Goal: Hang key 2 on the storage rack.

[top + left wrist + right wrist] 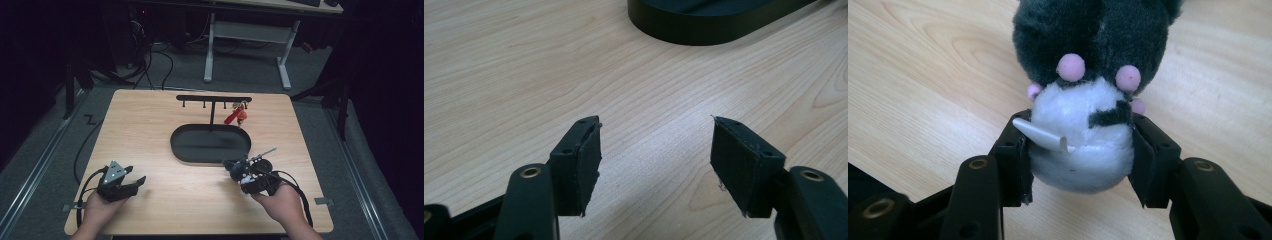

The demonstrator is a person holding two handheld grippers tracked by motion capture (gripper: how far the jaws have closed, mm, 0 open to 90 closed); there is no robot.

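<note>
Plush toy (1083,100) clamped in right gripper (1080,145) jaws

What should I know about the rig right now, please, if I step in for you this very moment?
Right claw: shut on the plush toy, pads on its white part, near the tray's front right edge.
Left claw: open, nothing between its jaws, low over the table.
Black oval tray: mid-table, below the hook rack; a red keychain hangs on the rack.
Done: toy gripped.
Left: probably hang the toy on a free hook; I am only guessing.
</note>
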